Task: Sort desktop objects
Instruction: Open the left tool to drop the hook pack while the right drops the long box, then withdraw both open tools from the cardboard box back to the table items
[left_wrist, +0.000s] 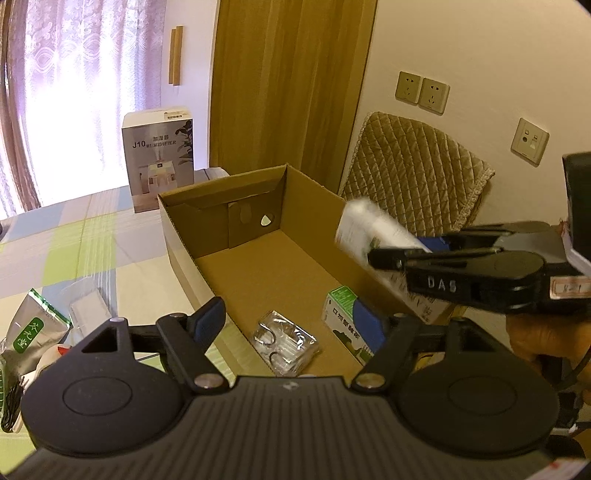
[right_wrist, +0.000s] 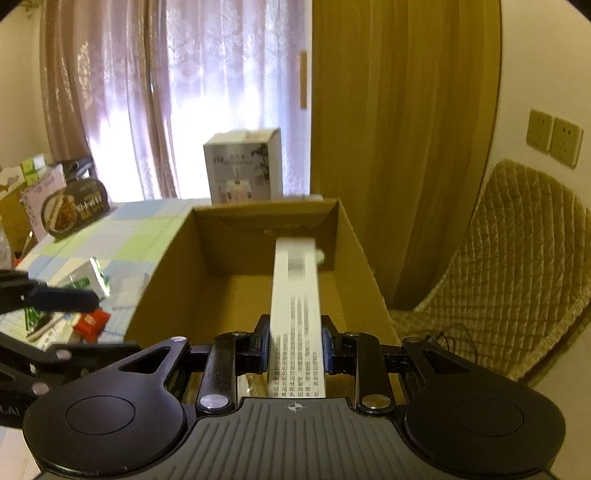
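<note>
Sorting partway: cardboard box (left_wrist: 295, 280) holds two items; right tool (right_wrist: 295, 347) grips a white carton (right_wrist: 295, 295) above it; left tool (left_wrist: 291, 325) gapes empty; packets (left_wrist: 33, 332) remain on desk.

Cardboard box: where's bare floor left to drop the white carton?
The far half of the cardboard box is bare, from its end wall back to the clear packet. The near end is crowded by that packet and the green box. The right gripper holds the white carton.

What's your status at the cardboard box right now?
Right claw shut on long white box, over cardboard box. Left claw open, empty. Clear packet and green carton already inside. Nothing blocking the drop.
</note>
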